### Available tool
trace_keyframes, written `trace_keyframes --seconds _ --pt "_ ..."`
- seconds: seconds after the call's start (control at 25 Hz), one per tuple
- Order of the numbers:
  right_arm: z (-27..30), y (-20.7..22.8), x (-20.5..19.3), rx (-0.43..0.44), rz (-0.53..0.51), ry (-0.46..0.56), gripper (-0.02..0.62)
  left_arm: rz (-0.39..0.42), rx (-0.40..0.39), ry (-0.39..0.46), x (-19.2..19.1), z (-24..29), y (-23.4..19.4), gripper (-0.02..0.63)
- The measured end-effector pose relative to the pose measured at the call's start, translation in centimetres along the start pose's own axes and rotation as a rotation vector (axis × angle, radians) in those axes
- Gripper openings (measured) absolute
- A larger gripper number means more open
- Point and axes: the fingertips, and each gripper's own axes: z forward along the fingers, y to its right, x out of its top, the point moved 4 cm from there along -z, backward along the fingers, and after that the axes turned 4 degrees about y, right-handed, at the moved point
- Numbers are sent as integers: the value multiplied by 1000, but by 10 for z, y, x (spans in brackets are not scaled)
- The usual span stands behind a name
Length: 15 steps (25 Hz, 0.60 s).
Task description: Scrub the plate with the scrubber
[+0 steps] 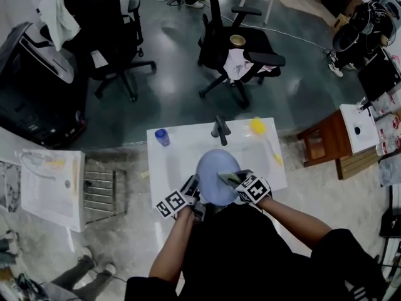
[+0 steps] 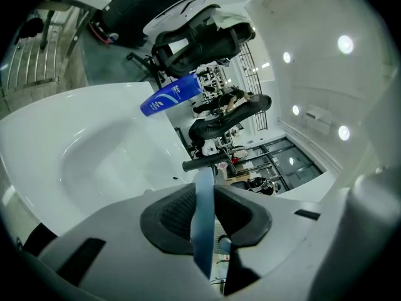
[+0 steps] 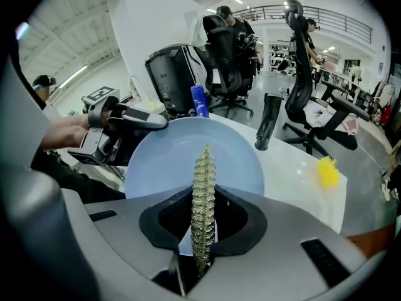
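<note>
Over the sink [image 1: 177, 162], the left gripper [image 1: 193, 190] had its jaws clamped on the rim of the plate [image 1: 216, 174], while the right gripper [image 1: 233, 182] pinched the scrubber [image 3: 202, 193] by the plate's face. Hard scrubbing could probably twist the plate out of that thin edge grip and drop it into the sink.

Both forearms [image 1: 177, 240] reach forward and converge in front of the body. The left tongs [image 1: 194, 187] are clamped on the blue plate's [image 1: 216, 171] rim, held edge-on. The right tongs [image 1: 230, 179], angled steeply down, pinch the scrubber [image 3: 202, 180] before the plate's face.
</note>
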Motion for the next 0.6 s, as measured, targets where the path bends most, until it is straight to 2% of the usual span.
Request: trace_keyframes --seconds 0.6 --pt "17 -46 22 120 21 31 61 -27 17 19 15 -1 -15 80"
